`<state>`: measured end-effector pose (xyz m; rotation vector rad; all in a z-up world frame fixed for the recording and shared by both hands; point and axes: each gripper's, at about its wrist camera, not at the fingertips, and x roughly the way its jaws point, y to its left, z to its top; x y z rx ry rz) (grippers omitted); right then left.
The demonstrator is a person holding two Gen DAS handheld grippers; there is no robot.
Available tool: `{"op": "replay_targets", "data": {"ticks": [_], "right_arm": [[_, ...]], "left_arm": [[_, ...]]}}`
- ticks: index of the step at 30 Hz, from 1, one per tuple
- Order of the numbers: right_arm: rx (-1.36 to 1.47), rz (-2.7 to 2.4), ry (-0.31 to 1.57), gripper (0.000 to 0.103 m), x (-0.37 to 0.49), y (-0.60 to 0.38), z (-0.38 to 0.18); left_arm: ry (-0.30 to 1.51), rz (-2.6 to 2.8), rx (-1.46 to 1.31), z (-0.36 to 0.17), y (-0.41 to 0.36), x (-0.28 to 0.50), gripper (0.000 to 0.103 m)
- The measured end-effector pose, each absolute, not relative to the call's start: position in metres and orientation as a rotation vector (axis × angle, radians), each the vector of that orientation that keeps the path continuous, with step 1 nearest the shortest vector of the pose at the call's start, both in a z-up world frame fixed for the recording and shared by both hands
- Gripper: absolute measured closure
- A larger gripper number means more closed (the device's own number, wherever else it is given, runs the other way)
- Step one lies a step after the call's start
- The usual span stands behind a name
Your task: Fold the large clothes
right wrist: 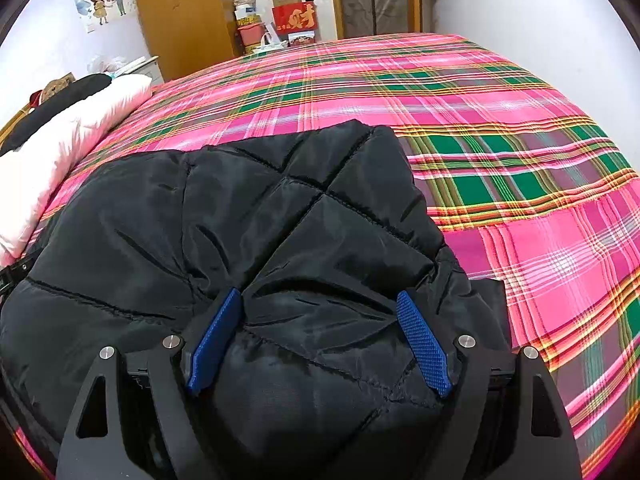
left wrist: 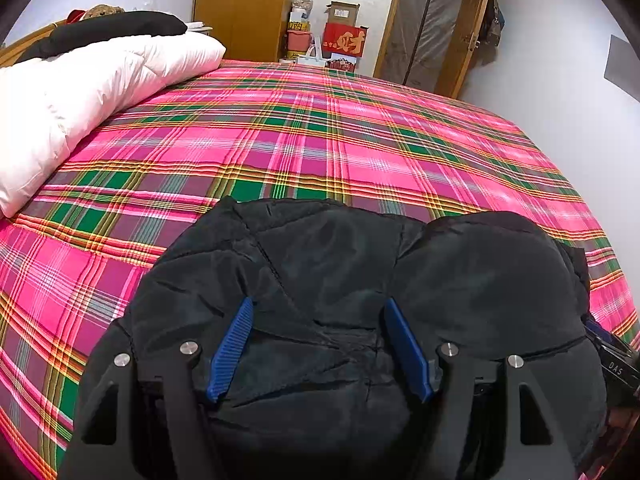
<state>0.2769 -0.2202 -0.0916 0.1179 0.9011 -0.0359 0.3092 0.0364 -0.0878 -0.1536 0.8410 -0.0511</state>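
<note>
A black quilted padded jacket [left wrist: 328,264] lies bunched on the near part of the bed. In the left wrist view, my left gripper [left wrist: 319,302] is low over its near edge. The blue pads [left wrist: 232,344] stand wide apart, their inner faces bare, with puffy fabric bulging up in the gap. In the right wrist view, the same jacket [right wrist: 248,208] shows diamond stitching. My right gripper [right wrist: 319,294] is open over it in the same way, fingers [right wrist: 424,344] spread on either side of a fold. Part of the right gripper [left wrist: 612,364] shows at the left view's right edge.
A pink and green plaid bedsheet [left wrist: 320,128] covers the bed. A white duvet [left wrist: 80,92] with a dark garment on top lies along the left side. Past the far edge are a wooden wardrobe [left wrist: 244,4], stacked boxes [left wrist: 340,36] and a door [left wrist: 432,24].
</note>
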Motion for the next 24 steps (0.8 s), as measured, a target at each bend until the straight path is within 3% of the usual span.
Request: {"op": "replay_targets", "data": {"ticks": [13, 15, 21, 23, 24], "right_arm": [[0.162, -0.036, 0.981, 0.024, 0.285, -0.226, -0.083], [0.170, -0.062, 1.014, 0.024, 0.286, -0.227, -0.066], [0.058, 0.035, 0.857, 0.025, 0.275, -0.166, -0.005], [0.018, 0.089, 0.879, 0.029, 0.285, -0.140, -0.011], [-0.005, 0.106, 0.899, 0.038, 0.295, -0.127, -0.020]], "left_arm": [[0.857, -0.067, -0.127, -0.061, 0.037, 0.307, 0.032], [0.833, -0.061, -0.103, -0.053, 0.039, 0.303, 0.032], [0.872, -0.013, -0.184, -0.053, 0.062, 0.303, 0.035], [0.900, -0.007, -0.199, -0.060, 0.065, 0.305, 0.041], [0.908, -0.003, -0.186, -0.063, 0.063, 0.305, 0.041]]}}
